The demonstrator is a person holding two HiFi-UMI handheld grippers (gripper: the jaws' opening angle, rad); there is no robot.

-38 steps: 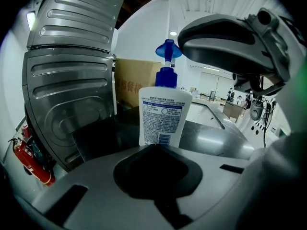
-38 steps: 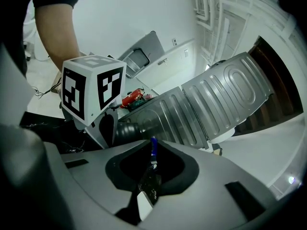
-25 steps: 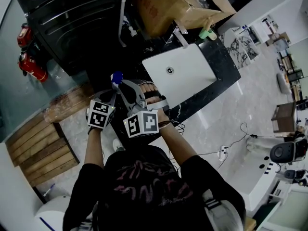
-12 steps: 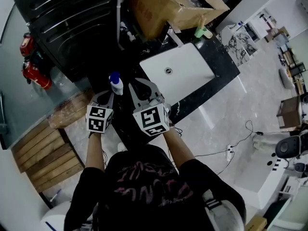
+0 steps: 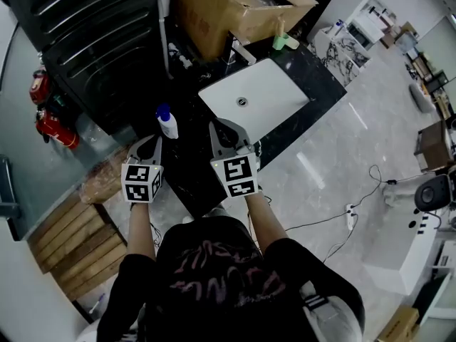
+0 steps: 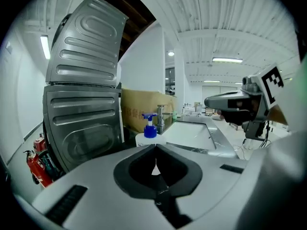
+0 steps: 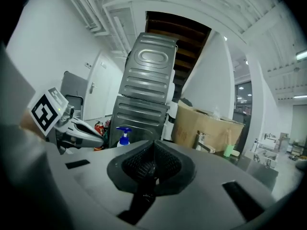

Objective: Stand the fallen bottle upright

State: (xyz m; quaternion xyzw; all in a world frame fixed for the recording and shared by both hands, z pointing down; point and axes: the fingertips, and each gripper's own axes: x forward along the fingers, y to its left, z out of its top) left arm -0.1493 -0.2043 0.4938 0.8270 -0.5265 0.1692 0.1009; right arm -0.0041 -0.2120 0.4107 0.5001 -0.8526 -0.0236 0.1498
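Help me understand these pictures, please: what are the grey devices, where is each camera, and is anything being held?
No robot here: a person holds a hand-held two-jaw tool in each hand, the left gripper and the right gripper. The black-and-white patterned cubes are part of them. The head view comes from a camera on the person's head, looking steeply down on both arms. The other two views come from a camera on each gripper, looking along its jaws. In front is a dark counter with a white sink and a cardboard box beyond it. A white bottle with a blue pump stands upright on the counter, ahead of the left gripper and apart from it. Both pairs of jaws are together with nothing between them, so nothing is held.
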